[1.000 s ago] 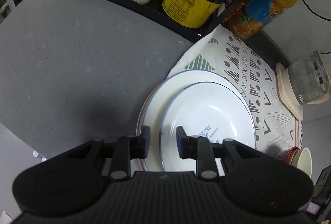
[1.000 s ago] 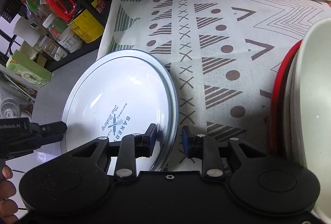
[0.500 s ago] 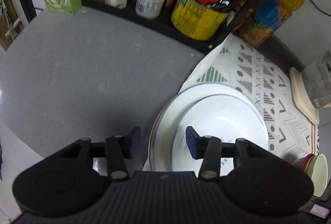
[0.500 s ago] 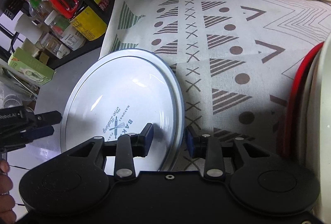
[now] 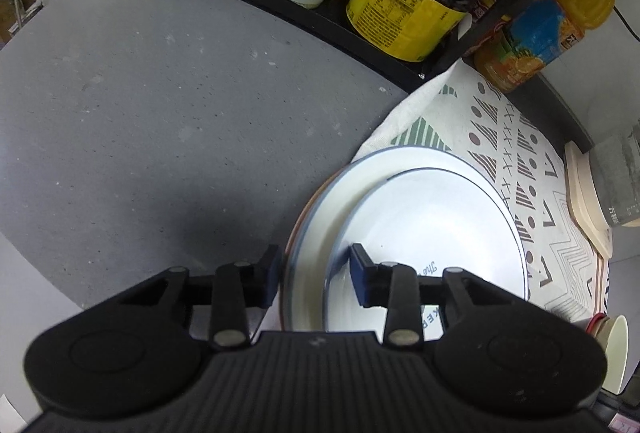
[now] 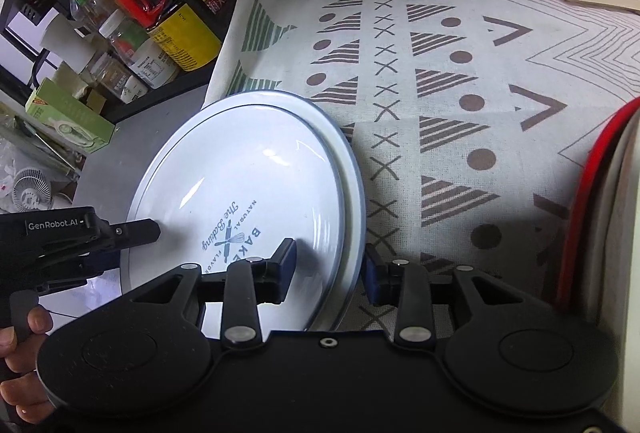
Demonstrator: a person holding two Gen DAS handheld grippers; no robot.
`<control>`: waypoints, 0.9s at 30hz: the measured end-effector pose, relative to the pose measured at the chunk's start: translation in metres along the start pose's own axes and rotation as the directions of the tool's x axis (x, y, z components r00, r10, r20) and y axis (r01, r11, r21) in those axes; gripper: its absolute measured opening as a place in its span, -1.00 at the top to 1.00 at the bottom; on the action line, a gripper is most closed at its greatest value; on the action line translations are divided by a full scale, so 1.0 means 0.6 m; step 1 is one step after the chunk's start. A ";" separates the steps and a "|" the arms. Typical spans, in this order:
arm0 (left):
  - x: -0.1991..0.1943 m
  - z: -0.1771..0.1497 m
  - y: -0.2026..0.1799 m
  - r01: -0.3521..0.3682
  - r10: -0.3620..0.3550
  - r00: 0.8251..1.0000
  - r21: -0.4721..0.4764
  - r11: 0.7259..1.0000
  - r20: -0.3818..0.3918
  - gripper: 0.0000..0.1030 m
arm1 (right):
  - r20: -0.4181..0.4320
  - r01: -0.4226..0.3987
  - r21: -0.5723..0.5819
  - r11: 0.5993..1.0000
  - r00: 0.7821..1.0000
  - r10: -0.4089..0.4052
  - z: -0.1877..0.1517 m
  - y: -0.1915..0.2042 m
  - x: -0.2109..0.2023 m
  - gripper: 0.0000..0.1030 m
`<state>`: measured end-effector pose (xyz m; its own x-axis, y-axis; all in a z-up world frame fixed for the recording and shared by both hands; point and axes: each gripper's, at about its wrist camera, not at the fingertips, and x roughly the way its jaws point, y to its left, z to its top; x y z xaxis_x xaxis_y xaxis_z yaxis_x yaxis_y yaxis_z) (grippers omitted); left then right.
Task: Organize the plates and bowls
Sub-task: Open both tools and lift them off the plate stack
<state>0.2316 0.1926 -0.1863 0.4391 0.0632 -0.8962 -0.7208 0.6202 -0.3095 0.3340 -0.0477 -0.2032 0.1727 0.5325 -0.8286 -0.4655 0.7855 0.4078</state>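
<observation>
While two white plates sit nested at the lower centre of both frames, half on the grey counter (image 5: pixel 168 121) and half on the patterned cloth (image 6: pixel 460 81), a pair of tongs closes in from each side. At lower left of the left-wrist view, the left gripper (image 5: pixel 314 279) straddles the near rim of the large plate (image 5: pixel 316 229); its jaws have just been narrowing, yet they appear released, the pads not visibly pressing the rim between them. The small plate (image 5: pixel 432 225) lies inside, toward the frame's right. In the right-wrist view, the right gripper (image 6: pixel 330 269) brackets the opposite rim, jaws having just been parting, likewise not clamped. Both rims run crosswise between the jaws, so either hand looks equally placed to lift. At far right, a stack of bowls (image 6: pixel 624 217) waits.
</observation>
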 end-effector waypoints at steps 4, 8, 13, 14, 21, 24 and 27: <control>-0.001 0.002 0.006 0.011 -0.011 1.000 -0.009 1.000 0.002 0.41 | 0.005 -0.012 0.004 1.000 1.000 0.012 0.000 -0.003 0.001 0.32; 0.000 0.005 0.003 0.000 0.000 1.000 -0.021 1.000 -0.008 0.39 | 0.007 -0.010 -0.009 1.000 1.000 0.010 0.000 -0.003 0.001 0.33; 0.005 0.001 0.004 -0.002 0.001 1.000 -0.044 0.999 -0.017 0.38 | 0.011 0.008 -0.018 1.000 1.000 -0.008 0.000 0.001 -0.004 0.39; 0.005 0.000 0.005 -0.002 0.001 1.000 -0.046 0.999 -0.016 0.37 | 0.006 0.009 -0.018 1.000 1.000 -0.009 0.001 0.001 -0.005 0.39; 0.005 0.000 0.002 -0.021 0.019 0.998 -0.030 0.999 -0.055 0.23 | -0.002 0.043 -0.010 0.999 0.999 -0.043 0.001 0.006 -0.009 0.35; -0.005 -0.005 0.008 -0.021 0.019 0.999 -0.030 0.999 -0.049 -0.08 | 0.010 0.037 0.014 0.999 0.999 -0.037 -0.005 0.006 -0.025 0.23; -0.020 -0.010 0.016 -0.024 0.023 0.999 -0.035 0.999 -0.031 -0.33 | 0.051 0.023 0.011 1.000 0.998 -0.023 -0.011 0.012 -0.049 -0.07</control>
<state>0.2160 0.1929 -0.1806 0.4058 0.0529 -0.9124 -0.7494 0.5907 -0.2991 0.3198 -0.0600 -0.1785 0.2280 0.5295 -0.8171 -0.4521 0.8008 0.3928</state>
